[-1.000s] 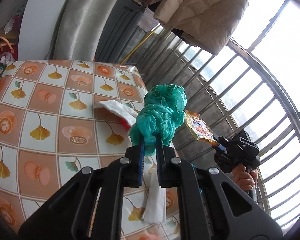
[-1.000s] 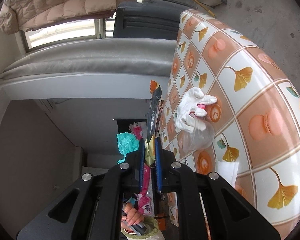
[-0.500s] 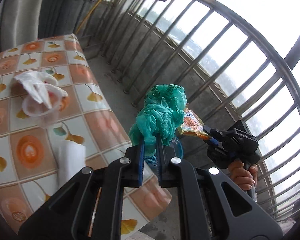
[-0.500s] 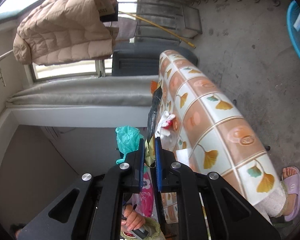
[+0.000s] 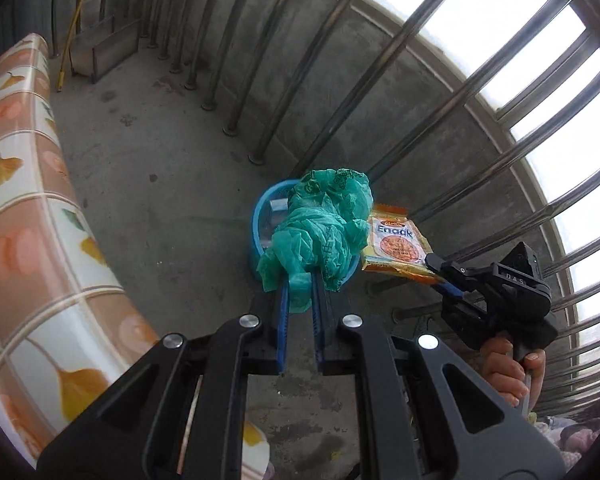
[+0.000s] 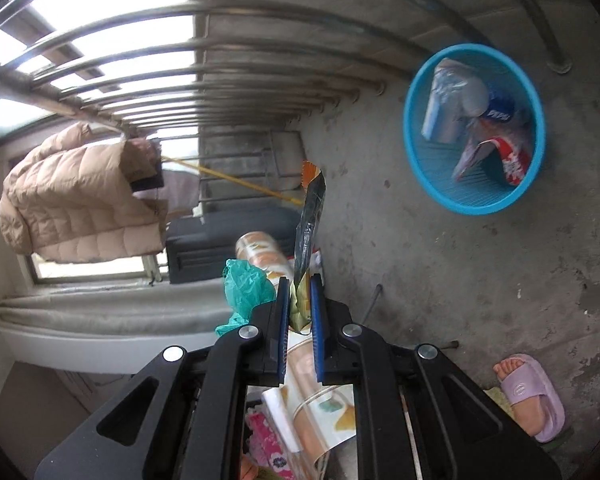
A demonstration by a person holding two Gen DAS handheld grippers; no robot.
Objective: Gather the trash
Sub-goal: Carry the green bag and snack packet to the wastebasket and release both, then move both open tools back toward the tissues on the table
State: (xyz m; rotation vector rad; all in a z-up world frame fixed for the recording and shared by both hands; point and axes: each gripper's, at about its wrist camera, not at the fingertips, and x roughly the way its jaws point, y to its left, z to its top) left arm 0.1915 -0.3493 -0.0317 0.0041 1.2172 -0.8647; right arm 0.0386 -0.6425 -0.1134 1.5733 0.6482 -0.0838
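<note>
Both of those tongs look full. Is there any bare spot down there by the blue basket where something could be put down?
Yes: the concrete floor lies bare between the tiled table and the railing bars, and also between the blue basket and the person's slippered foot. The basket itself is crowded with wrappers.

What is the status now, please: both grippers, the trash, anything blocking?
Left gripper shut on green plastic bag. Right gripper shut on snack wrapper. Blue basket on floor, already holding trash. Nothing blocking.
</note>
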